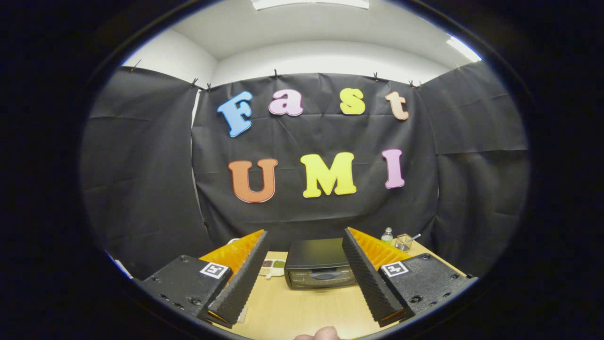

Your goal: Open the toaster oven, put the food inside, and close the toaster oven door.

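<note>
Toaster oven (320, 268) stood on the wooden worktop (302, 311) with its door shut, the handle (329, 276) lying across the front panel and the dark top facing the camera. That closed door fitted 2 stages of the job equally well: either the food was waiting outside and the door had to be pulled down, or the food sat inside already and the door had been pushed back up. The pictures could not settle which, since nothing behind the door was visible.

Just left of the oven lay a pale tray (272, 267) with what looked like small dark and green pieces of food on it, partly hidden behind the left finger. If those pieces were the food meant for the oven, then the loading was left to do, but that was only a judgement, as the tray was small and partly covered.

The gripper (305, 278) was held with its jaws spread wide and nothing between them. The oven lay ahead of the jaws and beyond their tips, roughly centred in the gap, well apart from both fingers. At the far right corner of the worktop stood a small bottle (387, 234) and a clear container (404, 242) with something sticking out of it. A fingertip (323, 334) of the person holding the tool showed below the jaws.
</note>
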{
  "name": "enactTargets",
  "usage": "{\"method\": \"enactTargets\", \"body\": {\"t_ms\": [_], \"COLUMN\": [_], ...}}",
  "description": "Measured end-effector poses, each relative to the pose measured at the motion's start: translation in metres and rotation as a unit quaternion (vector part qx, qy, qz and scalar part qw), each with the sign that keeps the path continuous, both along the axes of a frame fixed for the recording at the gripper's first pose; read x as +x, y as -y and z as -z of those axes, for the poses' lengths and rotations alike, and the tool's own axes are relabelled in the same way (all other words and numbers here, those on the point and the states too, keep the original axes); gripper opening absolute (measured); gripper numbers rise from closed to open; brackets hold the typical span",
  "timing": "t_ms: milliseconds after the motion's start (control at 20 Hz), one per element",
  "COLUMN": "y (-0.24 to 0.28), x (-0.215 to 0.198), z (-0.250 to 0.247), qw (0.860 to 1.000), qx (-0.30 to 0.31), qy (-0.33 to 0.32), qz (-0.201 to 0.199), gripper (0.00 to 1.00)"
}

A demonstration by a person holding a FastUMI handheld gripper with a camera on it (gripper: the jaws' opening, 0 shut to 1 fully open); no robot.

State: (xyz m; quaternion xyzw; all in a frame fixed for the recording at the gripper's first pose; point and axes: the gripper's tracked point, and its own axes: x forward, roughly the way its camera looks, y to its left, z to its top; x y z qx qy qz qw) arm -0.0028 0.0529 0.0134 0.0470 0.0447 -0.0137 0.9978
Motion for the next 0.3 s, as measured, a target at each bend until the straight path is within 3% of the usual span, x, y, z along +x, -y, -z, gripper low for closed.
{"method": "enactTargets", "body": {"t_ms": [300], "y": [0.0016], "x": [-0.0004], "z": [-0.0027], "qw": [1.000], "qx": [0.002], "qy": [0.006], "qz": [-0.002], "gripper": [1.00]}}
